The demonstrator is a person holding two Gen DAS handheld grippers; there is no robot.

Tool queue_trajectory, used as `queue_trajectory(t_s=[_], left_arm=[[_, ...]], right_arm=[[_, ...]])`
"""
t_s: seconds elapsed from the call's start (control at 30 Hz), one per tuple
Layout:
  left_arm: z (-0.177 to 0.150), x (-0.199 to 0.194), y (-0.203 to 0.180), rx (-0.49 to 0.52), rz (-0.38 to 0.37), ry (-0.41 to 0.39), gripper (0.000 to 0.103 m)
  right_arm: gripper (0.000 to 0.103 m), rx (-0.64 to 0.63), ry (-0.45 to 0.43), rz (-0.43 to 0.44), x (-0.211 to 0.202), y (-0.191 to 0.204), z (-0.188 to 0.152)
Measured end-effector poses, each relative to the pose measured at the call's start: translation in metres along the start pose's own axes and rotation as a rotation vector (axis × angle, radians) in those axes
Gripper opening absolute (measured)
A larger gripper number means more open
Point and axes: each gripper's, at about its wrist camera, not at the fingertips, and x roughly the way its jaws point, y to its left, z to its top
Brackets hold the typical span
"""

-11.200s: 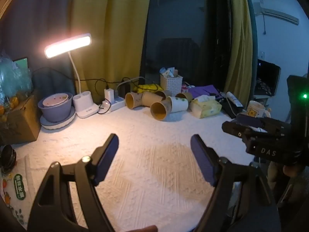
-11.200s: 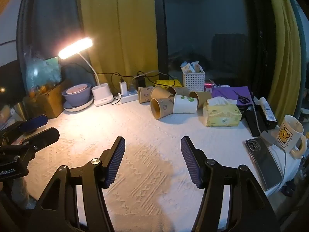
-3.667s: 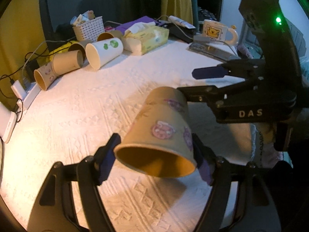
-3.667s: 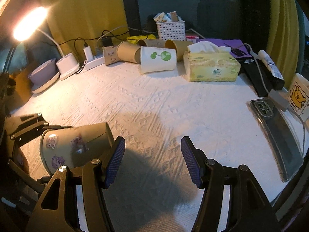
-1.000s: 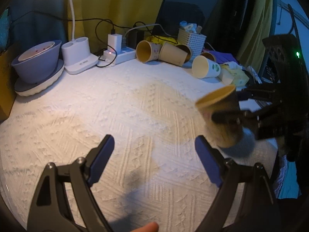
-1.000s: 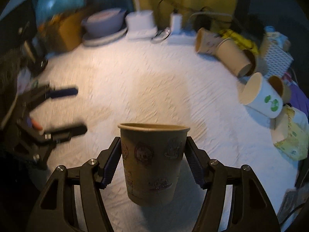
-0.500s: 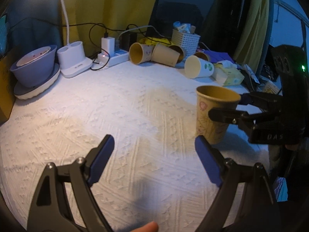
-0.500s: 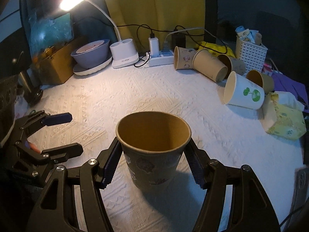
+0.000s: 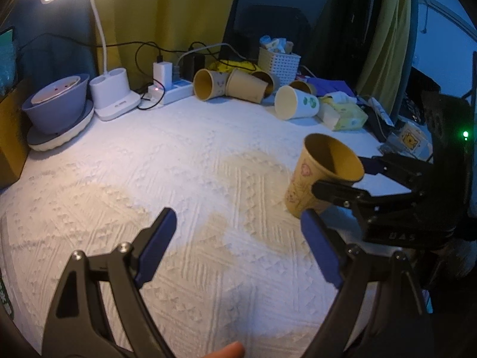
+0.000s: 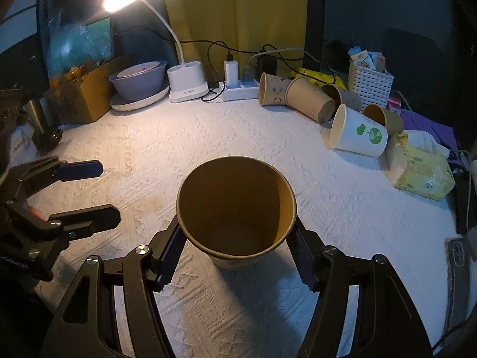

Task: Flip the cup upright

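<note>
A brown paper cup with cartoon stickers (image 10: pixel 237 208) is mouth-up, its base on or just above the white cloth. My right gripper (image 10: pixel 237 246) is shut on the brown paper cup, its blue pads pressing both sides. In the left wrist view the cup (image 9: pixel 323 176) leans slightly, held by the right gripper (image 9: pixel 342 176) at the right. My left gripper (image 9: pixel 238 244) is open and empty over the cloth, to the left of the cup. It shows in the right wrist view (image 10: pixel 89 191) at the left edge.
Several paper cups (image 10: pixel 313 101) lie on their sides at the back, with a white green-print cup (image 10: pixel 357 132), a tissue pack (image 10: pixel 420 167), a white basket (image 10: pixel 369 83), a lamp base (image 10: pixel 186 85), a power strip (image 10: pixel 238 89) and a purple bowl (image 10: pixel 138 79). A phone (image 10: pixel 460 256) lies right.
The right gripper has lowered the cup toward the cloth and tipped, so I now look down into its mouth. The left gripper stays open.
</note>
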Motion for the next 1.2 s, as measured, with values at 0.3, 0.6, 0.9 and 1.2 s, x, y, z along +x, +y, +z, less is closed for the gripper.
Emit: queue_trajectory(t_s=[0.3, 0.6, 0.9, 1.2], left_arm=[[-0.011, -0.013, -0.007, -0.005, 0.012, -0.001, 0.086], [-0.020, -0.024, -0.017, 0.003, 0.014, 0.003, 0.086], [-0.019, -0.037, -0.028, 0.024, 0.011, -0.020, 0.086], [-0.018, -0.059, -0.047, 0.069, 0.029, -0.084, 0.086]], right_arm=[[0.069, 0.016, -0.008, -0.018, -0.003, 0.004, -0.004], [0.070, 0.029, 0.005, -0.024, -0.012, 0.008, -0.013], [0.070, 0.045, -0.014, -0.037, -0.035, 0.008, -0.020], [0.070, 0.088, -0.052, -0.057, -0.067, 0.003, -0.031]])
